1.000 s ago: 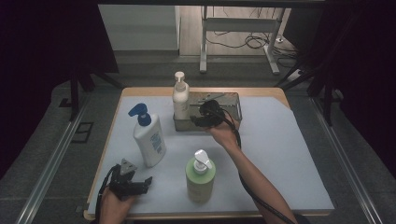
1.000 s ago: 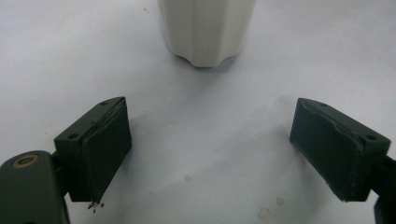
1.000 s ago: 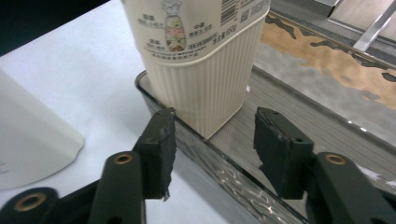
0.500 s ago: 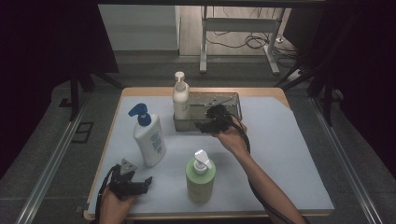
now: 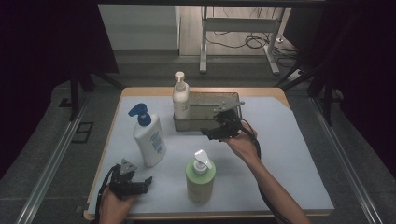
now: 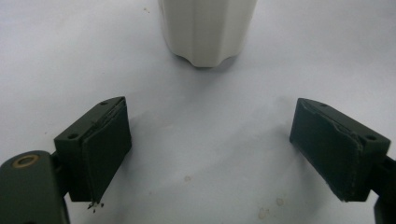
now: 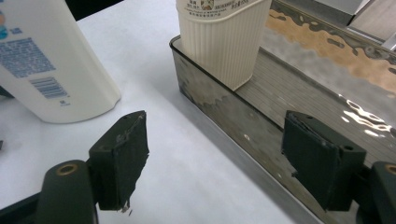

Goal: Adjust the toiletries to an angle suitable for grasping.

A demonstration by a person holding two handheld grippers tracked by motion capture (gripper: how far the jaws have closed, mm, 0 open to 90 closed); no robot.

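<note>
The right gripper (image 5: 219, 133) has fingers (image 7: 119, 158) standing wide apart with nothing between them; they have just been opening. They straddle the near wall of the shallow metal tray (image 7: 219, 119), one finger over the pale tabletop sheet (image 7: 177, 177), the other over the tray floor. At about eleven o'clock from them the cream ribbed pump bottle (image 7: 224, 42) stands upright in the tray's corner, apart from both fingers. My reading is that this bottle has been set there and let go, and the hand is clearing off so the fingers do not catch it.

From above, the same cream ribbed pump bottle (image 5: 180, 99) sits at the left end of the metal tray (image 5: 224, 99), at twelve o'clock on the tabletop (image 5: 289, 154). The white lotion bottle with a blue pump (image 5: 148, 137) stands at nine o'clock, outside the tray, and the green pump bottle with a white nozzle (image 5: 201, 177) at six o'clock, nearest the person. Both are upright and well apart, probably laid out so each can be reached singly.

The left gripper (image 5: 142, 184) rests low at seven o'clock, its fingers (image 6: 105, 144) spread open on nothing. Just ahead of them, at twelve o'clock, is the base of the white lotion bottle (image 6: 208, 32), likely the next thing to be carried.
</note>
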